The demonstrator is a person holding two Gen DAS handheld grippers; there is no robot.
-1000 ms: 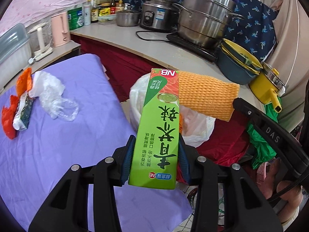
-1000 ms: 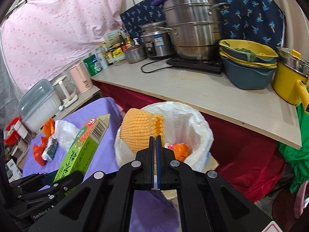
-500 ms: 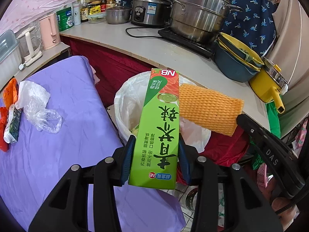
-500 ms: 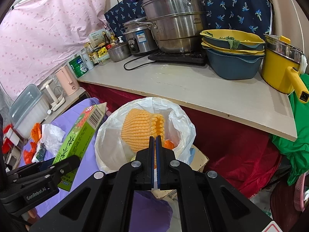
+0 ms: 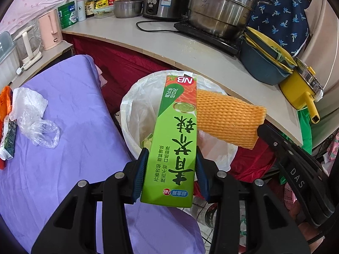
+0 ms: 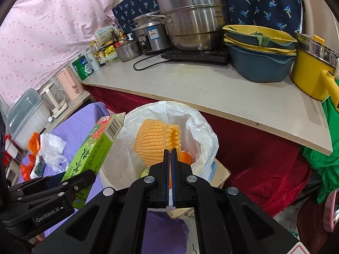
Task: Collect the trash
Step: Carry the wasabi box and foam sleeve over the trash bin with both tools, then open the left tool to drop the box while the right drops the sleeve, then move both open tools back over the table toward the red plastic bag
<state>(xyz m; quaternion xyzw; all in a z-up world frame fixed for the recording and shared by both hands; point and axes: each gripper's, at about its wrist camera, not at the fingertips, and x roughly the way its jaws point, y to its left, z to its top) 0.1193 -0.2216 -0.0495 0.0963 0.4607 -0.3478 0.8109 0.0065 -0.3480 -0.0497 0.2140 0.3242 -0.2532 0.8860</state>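
Note:
My left gripper (image 5: 170, 165) is shut on a green carton (image 5: 173, 139) and holds it over the near rim of the white-bagged trash bin (image 5: 135, 105). The carton also shows in the right wrist view (image 6: 91, 154). My right gripper (image 6: 170, 151) is shut on an orange foam net (image 6: 156, 141) and holds it above the mouth of the bin (image 6: 203, 131); the net also shows in the left wrist view (image 5: 228, 120). Orange and green scraps lie inside the bin. More trash lies on the purple table (image 5: 70, 127): a clear plastic bag (image 5: 40, 131), white tissue (image 5: 29, 99) and orange wrappers (image 5: 5, 99).
A counter (image 6: 211, 86) behind the bin carries steel pots (image 6: 190, 21), a rice cooker, stacked blue and yellow basins (image 6: 258, 53), a yellow pot (image 6: 313, 72), bottles and a pink kettle (image 6: 70, 82). A red cloth hangs under the counter. A cardboard piece lies beside the bin.
Both grippers have moved forward with their loads. The bin now sits directly under the carton and the foam net, and the table trash has slid to the left edge of view.

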